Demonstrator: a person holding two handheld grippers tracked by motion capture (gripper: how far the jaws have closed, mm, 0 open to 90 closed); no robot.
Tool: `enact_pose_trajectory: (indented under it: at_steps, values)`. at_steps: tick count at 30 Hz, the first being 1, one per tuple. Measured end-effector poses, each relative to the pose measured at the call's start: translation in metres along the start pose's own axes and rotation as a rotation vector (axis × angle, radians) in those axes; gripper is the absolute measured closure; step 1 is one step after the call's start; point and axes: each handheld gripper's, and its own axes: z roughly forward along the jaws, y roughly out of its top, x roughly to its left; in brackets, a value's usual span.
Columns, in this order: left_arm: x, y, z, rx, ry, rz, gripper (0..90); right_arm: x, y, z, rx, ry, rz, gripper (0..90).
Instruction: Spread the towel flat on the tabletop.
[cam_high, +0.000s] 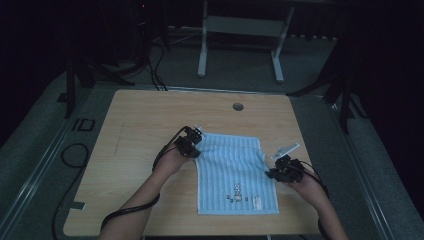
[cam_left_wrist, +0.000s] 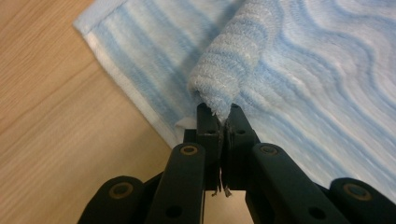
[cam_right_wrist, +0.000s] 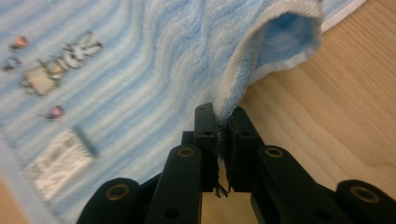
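At the near end of the blue-striped towel (cam_high: 235, 175), a white sewn-in label (cam_right_wrist: 58, 161) and a small embroidered motif (cam_right_wrist: 60, 58) of little figures are seen, but the label's print is too blurred for any writing or brand to be read.

The towel is spread on the wooden table (cam_high: 140, 130), between the two hands, with its far part rumpled. It is judged to be light, soft and limp terry: no shape will be kept once it is lifted, and it will drape and sag from whatever points are held. It is not fragile and hardly slippery, since the looped pile gives the pads plenty of bite. The hemmed side edges, towards the far corners, are judged the best places for a hold, as the cloth can then be carried over evenly.

The right gripper (cam_right_wrist: 223, 122) is clenched on the towel's right edge, a fold of cloth being drawn up from between its jaws. Farther off, the left gripper (cam_left_wrist: 219, 116) is likewise closed tight on a raised fold at the left edge, near the far left corner.
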Motion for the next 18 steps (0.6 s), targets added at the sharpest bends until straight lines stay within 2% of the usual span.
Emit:
enact_pose_trajectory:
  at_steps: [1,3,4,5,6,8,10,13,15,18]
  values:
    - [0.002,0.001,0.001,0.001,0.004,-0.011,85.6,-0.002,0.001,0.003,0.006,0.006,0.008,81.7]
    - [0.005,0.000,0.000,0.000,0.043,-0.012,83.1,-0.004,0.001,0.007,0.027,-0.040,0.009,74.6]
    - [0.005,0.000,0.000,0.000,0.043,-0.012,81.5,-0.004,0.001,0.007,0.027,-0.040,0.009,74.6]
    - [0.008,-0.003,-0.005,0.007,0.063,-0.020,81.5,-0.006,0.001,0.007,0.032,-0.059,0.023,74.0]
    - [0.010,-0.005,-0.008,0.002,0.061,-0.027,65.7,-0.012,-0.002,0.002,0.022,-0.060,0.046,71.4]
    - [0.011,-0.010,-0.017,-0.010,0.045,-0.030,57.0,-0.014,-0.004,-0.004,0.006,-0.061,0.061,70.5]
    - [0.004,-0.018,-0.030,-0.035,0.022,0.000,50.0,-0.010,-0.005,-0.016,-0.030,-0.057,0.048,68.9]
    - [-0.014,-0.029,-0.043,-0.064,-0.036,0.060,47.7,0.001,-0.003,-0.025,-0.064,-0.026,0.019,67.9]
    - [-0.032,-0.039,-0.042,-0.054,-0.078,0.117,47.6,0.011,0.000,-0.024,-0.069,-0.003,-0.004,67.1]
    - [-0.049,-0.049,-0.035,-0.027,-0.120,0.156,47.7,0.027,0.003,-0.012,-0.050,0.024,-0.038,67.1]
